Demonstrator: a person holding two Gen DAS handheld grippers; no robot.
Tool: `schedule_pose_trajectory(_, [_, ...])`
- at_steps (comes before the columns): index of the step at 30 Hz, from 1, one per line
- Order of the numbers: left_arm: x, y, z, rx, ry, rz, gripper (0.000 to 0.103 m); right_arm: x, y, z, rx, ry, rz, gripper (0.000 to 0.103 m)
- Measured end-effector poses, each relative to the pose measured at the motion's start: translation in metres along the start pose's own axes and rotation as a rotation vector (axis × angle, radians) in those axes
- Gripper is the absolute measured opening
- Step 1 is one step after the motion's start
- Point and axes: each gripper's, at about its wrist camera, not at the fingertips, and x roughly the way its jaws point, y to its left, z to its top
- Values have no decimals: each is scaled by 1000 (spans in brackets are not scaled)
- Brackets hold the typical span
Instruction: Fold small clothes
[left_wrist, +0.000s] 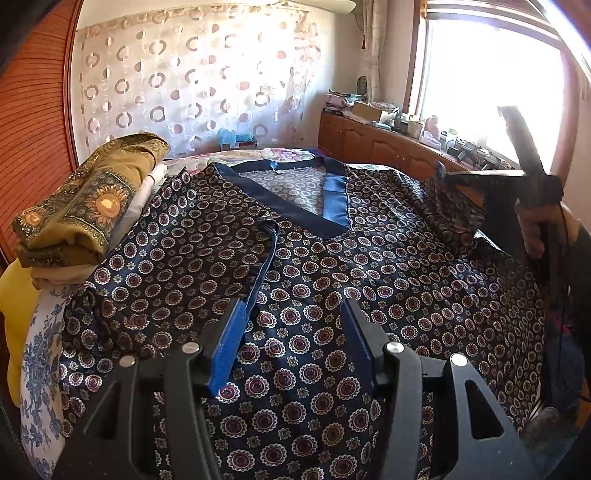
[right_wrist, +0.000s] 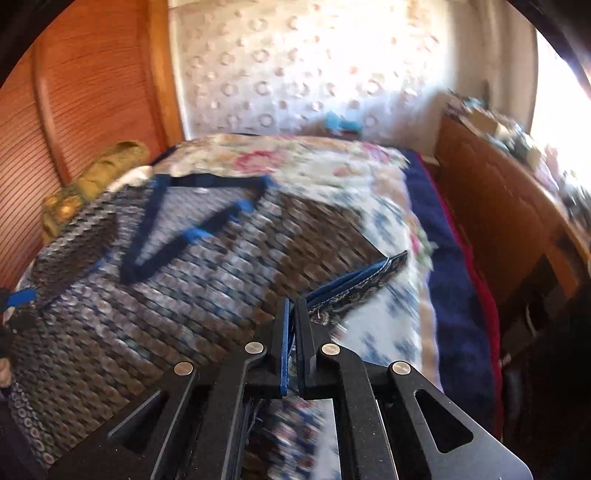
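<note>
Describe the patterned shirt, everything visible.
The patterned shirt is dark navy, satiny-looking, printed with small round medallions, with a plain blue V-neck band. It lies front up, spread flat across the bed. Its left sleeve is folded in over the chest. The right tongs are shut on the other sleeve's blue-edged cuff; the open left tongs hover above its lower front.

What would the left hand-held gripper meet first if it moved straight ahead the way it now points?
Most likely the patterned navy V-neck top, spread flat directly beyond the open left hand-held gripper. Its fingers frame that fabric near the folded-over sleeve's blue trim. The fisheye view leaves depth uncertain.
</note>
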Motion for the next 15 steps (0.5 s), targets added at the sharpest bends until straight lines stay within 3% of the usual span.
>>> schedule_pose_trajectory(6, [-2, 4, -2, -9, -2, 3, 53, 15, 48, 24, -93, -4, 87, 0])
schedule_pose_trajectory(8, [-3, 5, -3, -10, -5, 3, 53, 18, 56, 26, -107, -5, 78, 3])
schedule_pose_trajectory(9, [-4, 5, -4, -11, -6, 3, 53, 20, 57, 25, -107, -3, 65, 7])
schedule_pose_trajectory(11, [-5, 7, -4, -15, -8, 3, 53, 21, 53, 24, -87, -6, 40, 38])
schedule_pose_trajectory(15, [-5, 10, -5, -25, -8, 6, 53, 23, 32, 17, -32, 0, 20, 44])
